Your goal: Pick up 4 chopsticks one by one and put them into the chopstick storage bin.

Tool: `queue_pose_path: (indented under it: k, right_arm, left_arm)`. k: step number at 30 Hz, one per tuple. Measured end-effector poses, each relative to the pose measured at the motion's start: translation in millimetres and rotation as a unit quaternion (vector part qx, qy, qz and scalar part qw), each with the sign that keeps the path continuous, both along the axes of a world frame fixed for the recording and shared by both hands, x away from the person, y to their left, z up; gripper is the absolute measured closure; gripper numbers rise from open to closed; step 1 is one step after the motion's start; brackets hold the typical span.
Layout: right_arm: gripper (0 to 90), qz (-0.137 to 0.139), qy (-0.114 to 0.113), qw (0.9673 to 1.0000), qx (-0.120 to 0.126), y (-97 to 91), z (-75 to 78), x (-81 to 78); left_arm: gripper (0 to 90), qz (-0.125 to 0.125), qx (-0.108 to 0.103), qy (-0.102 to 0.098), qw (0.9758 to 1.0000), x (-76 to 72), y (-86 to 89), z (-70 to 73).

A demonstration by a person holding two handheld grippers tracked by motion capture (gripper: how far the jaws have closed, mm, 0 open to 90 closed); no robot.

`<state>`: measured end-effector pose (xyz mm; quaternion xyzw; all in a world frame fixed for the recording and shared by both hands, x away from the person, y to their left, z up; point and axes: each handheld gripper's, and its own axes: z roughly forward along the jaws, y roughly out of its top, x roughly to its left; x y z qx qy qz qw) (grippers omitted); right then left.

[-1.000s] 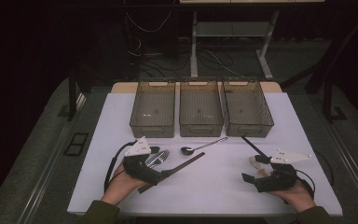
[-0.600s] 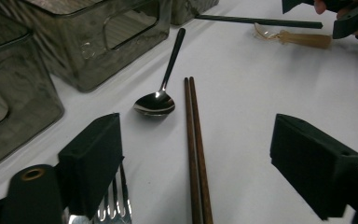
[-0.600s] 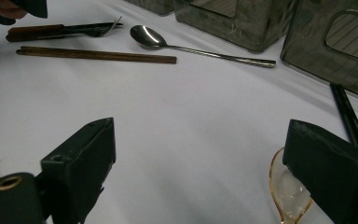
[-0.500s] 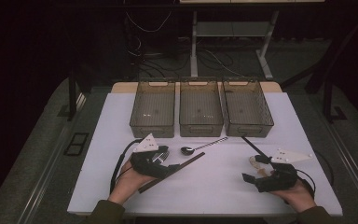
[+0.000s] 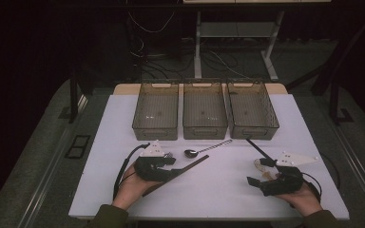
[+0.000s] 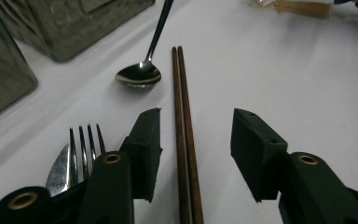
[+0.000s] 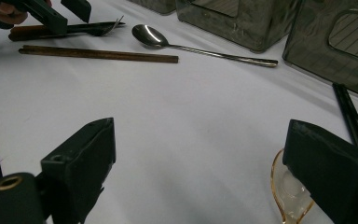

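A pair of brown chopsticks [image 6: 184, 116] lies on the white table [image 5: 228, 190], running between the jaws of my left gripper [image 6: 196, 154]. Those jaws have just been closing and stand half apart, with a gap on each side of the sticks. A metal fork [image 6: 81, 149] lies just left of the left jaw, and a metal spoon [image 6: 140, 74] sits ahead. In the high view my left gripper [image 5: 170, 162] is at the front left, over the chopsticks [image 5: 185, 169]. My right gripper [image 7: 205, 163] rests wide open at the front right, an amber plastic spoon [image 7: 289, 191] beside its right jaw.
Three smoky clear bins [image 5: 204, 111] stand in a row at the back of the table. Black chopsticks [image 5: 260, 148] lie slanted in front of the right bin, by my right gripper [image 5: 260, 172]. The metal spoon [image 5: 204, 150] lies mid-table. The table's front edge is near both hands.
My left gripper has edged right over the brown chopsticks and its jaws have narrowed around them. The right hand has stayed put.
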<state>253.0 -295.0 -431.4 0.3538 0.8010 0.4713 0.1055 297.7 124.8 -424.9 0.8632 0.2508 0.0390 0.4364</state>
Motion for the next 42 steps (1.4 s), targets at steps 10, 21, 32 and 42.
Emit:
queue_pose_path:
  k: [10,21,32,42]
  right_arm:
    - [9.6,0.0,0.0,1.0,-0.001,0.1,-0.4,0.0]
    - [9.6,-0.001,0.002,1.0,-0.002,0.5,-0.9,-0.2]
    - [9.6,-0.002,0.001,1.0,-0.003,-0.2,-1.0,-0.1]
    - [9.6,-0.002,0.0,1.0,-0.004,0.0,-1.1,0.1]
  left_arm:
    - [65.4,0.004,0.034,0.021,0.9992,2.0,0.3,-6.5]
    - [78.3,0.004,0.052,0.029,0.9982,4.0,-0.8,-9.8]
    - [80.5,0.002,0.068,0.03,0.9972,4.4,-3.6,-13.0]
    - [82.2,0.0,0.072,0.032,0.9969,4.4,-4.4,-14.7]
